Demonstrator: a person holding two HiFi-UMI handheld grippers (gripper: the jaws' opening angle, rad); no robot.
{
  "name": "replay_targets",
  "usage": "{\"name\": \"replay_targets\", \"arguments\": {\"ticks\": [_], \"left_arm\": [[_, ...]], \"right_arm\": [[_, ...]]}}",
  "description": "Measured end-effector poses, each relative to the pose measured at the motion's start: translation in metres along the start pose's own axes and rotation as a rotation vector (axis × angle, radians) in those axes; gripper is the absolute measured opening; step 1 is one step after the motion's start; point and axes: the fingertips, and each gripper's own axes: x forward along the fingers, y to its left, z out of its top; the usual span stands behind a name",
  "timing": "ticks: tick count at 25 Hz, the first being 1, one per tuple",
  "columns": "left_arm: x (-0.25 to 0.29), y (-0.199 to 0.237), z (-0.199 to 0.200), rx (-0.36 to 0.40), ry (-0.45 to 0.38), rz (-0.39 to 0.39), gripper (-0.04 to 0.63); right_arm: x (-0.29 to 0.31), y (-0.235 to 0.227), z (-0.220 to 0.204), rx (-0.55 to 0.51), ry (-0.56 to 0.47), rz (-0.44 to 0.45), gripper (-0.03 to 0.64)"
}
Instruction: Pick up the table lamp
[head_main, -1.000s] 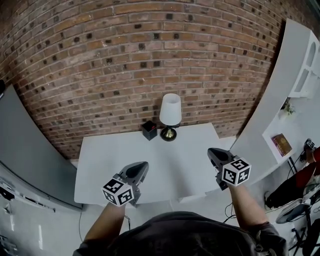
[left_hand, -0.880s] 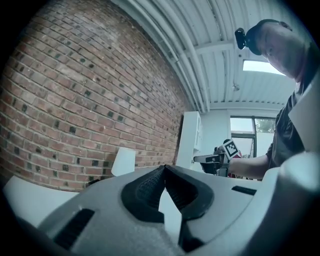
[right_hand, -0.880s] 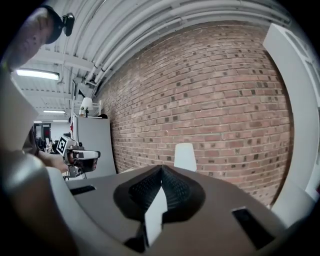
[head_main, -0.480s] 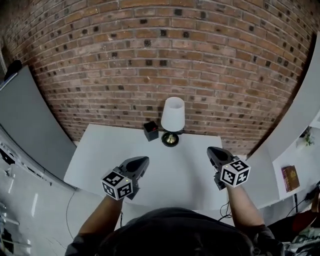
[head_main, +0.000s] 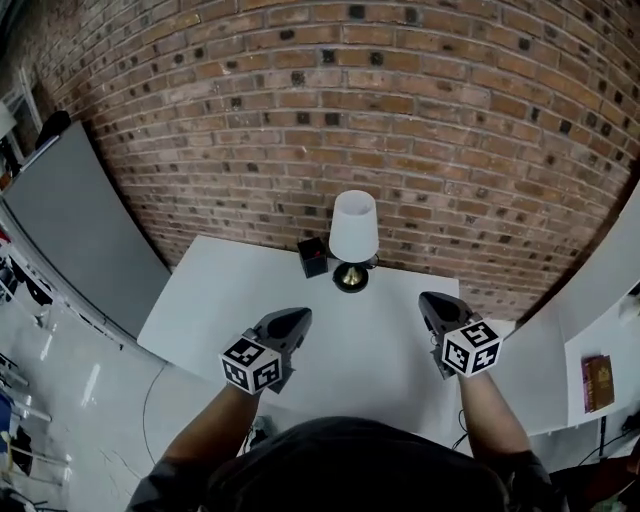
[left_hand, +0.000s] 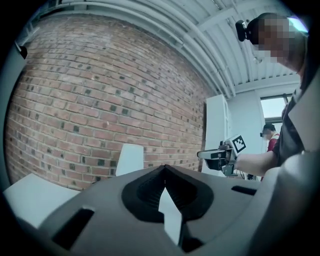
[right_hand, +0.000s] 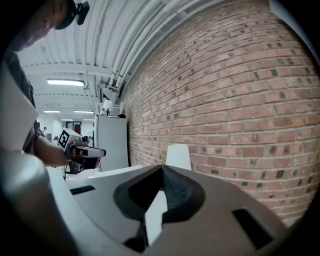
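Observation:
The table lamp (head_main: 353, 230), with a white shade and a dark round foot, stands at the far edge of the white table (head_main: 215, 300), close to the brick wall. My left gripper (head_main: 298, 318) hovers over the near left part of the table, shut and empty. My right gripper (head_main: 428, 302) hangs over the near right part, jaws closed to a point with nothing in them. The lamp lies between and beyond both, well apart from each. Its shade (left_hand: 129, 159) shows past the left gripper (left_hand: 165, 167), and the shade (right_hand: 178, 156) also shows past the right gripper (right_hand: 162, 167).
A small black cube (head_main: 313, 257) sits just left of the lamp's foot. A grey panel (head_main: 70, 215) leans at the left of the table. A white shelf unit with a book (head_main: 598, 380) stands at the right. The brick wall (head_main: 330, 110) backs the table.
Both grippers have travelled sideways with the person and now hang over the table in front of the lamp. The shelf has slid out to the right edge. Both jaws stay closed.

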Motion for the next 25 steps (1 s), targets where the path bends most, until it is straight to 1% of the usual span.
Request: {"name": "replay_targets", "arguments": {"ticks": [4, 8, 12, 18, 19, 20, 21, 22, 25], "left_arm": [[-0.006, 0.044, -0.009, 0.021, -0.021, -0.044, -0.003], [-0.011, 0.084, -0.016, 0.036, 0.004, -0.073, -0.003], [-0.008, 0.1, -0.019, 0.026, 0.015, -0.1, -0.003], [-0.003, 0.11, -0.019, -0.027, -0.024, -0.09, -0.002], [-0.002, 0.11, -0.021, -0.035, -0.021, -0.095, 0.007], [0.0, 0.109, -0.023, -0.041, -0.014, -0.103, 0.062], [0.003, 0.108, -0.025, -0.044, -0.002, -0.112, 0.135], [0.006, 0.108, -0.027, -0.044, 0.009, -0.12, 0.172], [0.015, 0.107, -0.031, -0.031, 0.023, -0.139, 0.187]], "right_arm": [[0.03, 0.018, -0.007, 0.012, -0.022, -0.048, -0.006], [0.05, 0.032, -0.011, 0.059, -0.024, -0.121, -0.006], [0.057, 0.041, -0.016, 0.053, 0.011, -0.15, -0.006], [0.06, 0.038, -0.02, 0.045, 0.037, -0.165, -0.006], [0.059, 0.037, -0.021, 0.046, 0.04, -0.165, -0.006], [0.059, 0.036, -0.021, 0.048, 0.041, -0.166, -0.006], [0.058, 0.035, -0.021, 0.049, 0.041, -0.167, -0.006], [0.059, 0.035, -0.022, 0.05, 0.04, -0.167, -0.006], [0.063, 0.035, -0.026, 0.05, 0.039, -0.167, -0.006]]}}
